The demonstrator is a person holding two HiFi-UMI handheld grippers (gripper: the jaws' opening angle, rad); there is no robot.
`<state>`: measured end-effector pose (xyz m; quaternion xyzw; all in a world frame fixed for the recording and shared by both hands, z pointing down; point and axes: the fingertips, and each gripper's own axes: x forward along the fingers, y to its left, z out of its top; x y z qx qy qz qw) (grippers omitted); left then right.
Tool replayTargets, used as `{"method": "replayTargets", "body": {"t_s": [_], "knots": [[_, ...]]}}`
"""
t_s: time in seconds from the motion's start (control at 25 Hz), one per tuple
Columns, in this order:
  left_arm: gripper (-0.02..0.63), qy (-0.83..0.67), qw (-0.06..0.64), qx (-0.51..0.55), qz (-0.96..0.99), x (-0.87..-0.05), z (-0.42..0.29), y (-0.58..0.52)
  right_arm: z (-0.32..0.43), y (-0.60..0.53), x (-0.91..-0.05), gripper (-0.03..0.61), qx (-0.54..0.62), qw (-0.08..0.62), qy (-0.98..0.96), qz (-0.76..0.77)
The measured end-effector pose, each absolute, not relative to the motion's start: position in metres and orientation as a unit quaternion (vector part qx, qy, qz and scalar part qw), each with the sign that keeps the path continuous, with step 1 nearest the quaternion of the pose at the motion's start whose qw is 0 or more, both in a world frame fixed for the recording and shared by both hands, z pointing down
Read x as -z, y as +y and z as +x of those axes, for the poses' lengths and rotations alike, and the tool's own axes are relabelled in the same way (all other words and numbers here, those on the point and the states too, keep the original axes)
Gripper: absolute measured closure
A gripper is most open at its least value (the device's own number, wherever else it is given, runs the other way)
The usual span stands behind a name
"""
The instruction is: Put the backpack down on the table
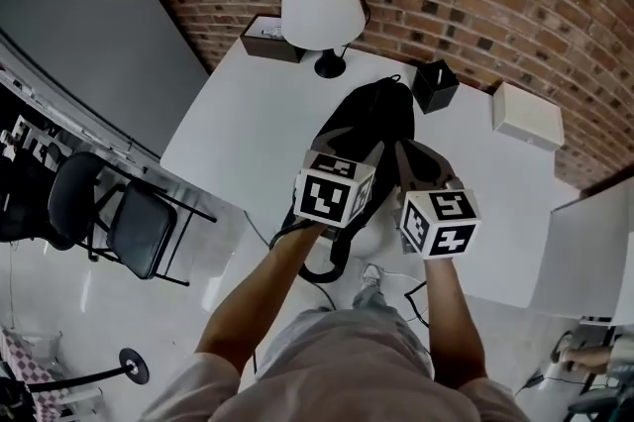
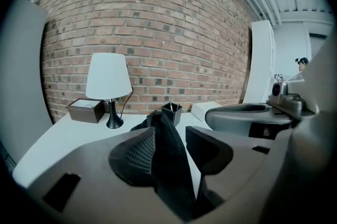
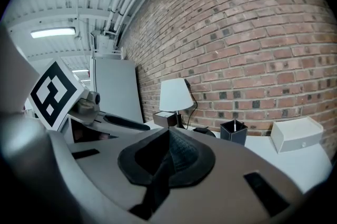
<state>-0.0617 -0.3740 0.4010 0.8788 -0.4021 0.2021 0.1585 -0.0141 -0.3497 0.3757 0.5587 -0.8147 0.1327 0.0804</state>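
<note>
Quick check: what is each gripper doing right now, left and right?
Left gripper: open, with backpack fabric between the jaws and one pad clear of it.
Right gripper: shut on a black backpack strap.

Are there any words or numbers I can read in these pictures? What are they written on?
No readable words or numbers anywhere.
The left marker cube and the right marker cube carry black-and-white square patterns, not letters.
The brown box beside the lamp, the black pen holder and the white box show no print that can be made out.
</note>
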Motion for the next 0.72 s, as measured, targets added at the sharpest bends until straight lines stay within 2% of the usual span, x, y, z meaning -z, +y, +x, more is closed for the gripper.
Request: {"method": "replayTargets", "body": {"t_s": [0.24, 0.72], "knots": [[0.521, -0.412, 0.151, -0.156, 0.885, -0.386, -0.084, -0.347, -0.036, -0.324, -0.357, 0.577, -0.115, 0.076, -0.817, 0.561], [0.604, -0.407, 0.131, -0.102, 0.898, -0.369, -0.103, -0.283, -0.064, -0.265, -0.349, 0.577, -0.108, 0.071, -0.823, 0.554]]}}
